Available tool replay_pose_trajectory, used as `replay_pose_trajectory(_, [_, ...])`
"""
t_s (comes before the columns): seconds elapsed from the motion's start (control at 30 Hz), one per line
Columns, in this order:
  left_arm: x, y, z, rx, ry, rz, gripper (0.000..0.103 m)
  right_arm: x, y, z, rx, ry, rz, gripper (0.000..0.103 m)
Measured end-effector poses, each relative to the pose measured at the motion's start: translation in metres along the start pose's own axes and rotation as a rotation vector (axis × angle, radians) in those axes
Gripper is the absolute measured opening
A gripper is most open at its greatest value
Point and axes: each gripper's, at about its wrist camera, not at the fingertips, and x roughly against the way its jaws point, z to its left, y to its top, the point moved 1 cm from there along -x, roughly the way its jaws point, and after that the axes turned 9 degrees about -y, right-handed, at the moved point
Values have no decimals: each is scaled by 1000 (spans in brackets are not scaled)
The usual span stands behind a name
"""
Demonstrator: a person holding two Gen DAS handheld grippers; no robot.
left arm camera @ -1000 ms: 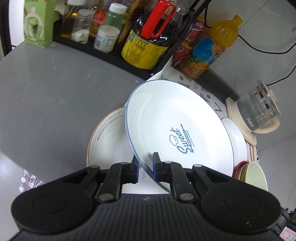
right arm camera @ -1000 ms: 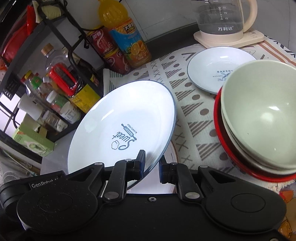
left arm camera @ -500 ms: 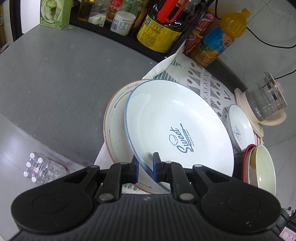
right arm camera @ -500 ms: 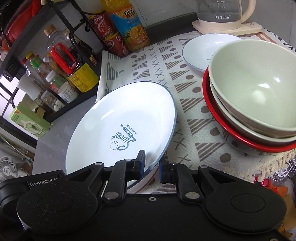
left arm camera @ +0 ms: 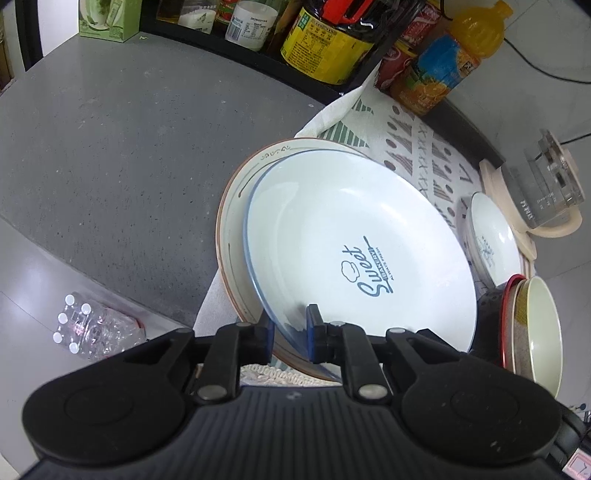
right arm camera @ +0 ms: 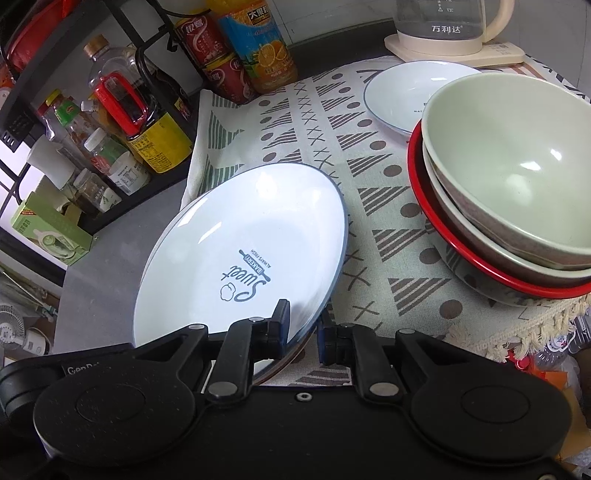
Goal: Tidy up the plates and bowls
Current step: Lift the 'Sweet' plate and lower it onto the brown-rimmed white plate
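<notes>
A white plate [left arm camera: 351, 229] with blue "Sweet Bakery" print is held at its rim by both grippers. In the left wrist view my left gripper [left arm camera: 291, 330] is shut on the near rim. In the right wrist view my right gripper [right arm camera: 303, 328] is shut on the plate [right arm camera: 229, 240] too. The plate is tilted, low over a larger brown-rimmed plate [left arm camera: 236, 206] on the patterned cloth [right arm camera: 369, 206]; I cannot tell if they touch. A small white plate [right arm camera: 399, 96] and a stack of bowls [right arm camera: 517, 177], green on top of a red-rimmed one, sit to the right.
A black rack of sauce bottles [left arm camera: 325, 48] and an orange juice bottle [right arm camera: 258, 48] line the back. A glass kettle [right arm camera: 450, 22] stands behind the small plate. Bare grey counter [left arm camera: 110, 147] lies left of the cloth. A pack of water bottles [left arm camera: 92, 325] sits on the floor.
Both grippers have brought the white plate down and toward the front of the cloth, so it now hangs just over the brown-rimmed plate. Both grips are unchanged.
</notes>
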Motion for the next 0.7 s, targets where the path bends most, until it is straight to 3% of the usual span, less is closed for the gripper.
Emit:
replay_pose_trajectory(0.2, [-2,13,2,-22,3,71,19,-4,2,4,2,-11,16,14])
replay_pose_trajectory(0.3, [4,16,1,-53,32,56,20,-6,2,6,9,-23,27,14])
replay_pose_trajectory(0.4, [9,20,2,-70,46,30,27,-7,3,6,10,-30,35,13])
replay_pose_trajectory(0.7, [5,30,11,-59,101,10,28,-14,3,3,-3,-46,57,14])
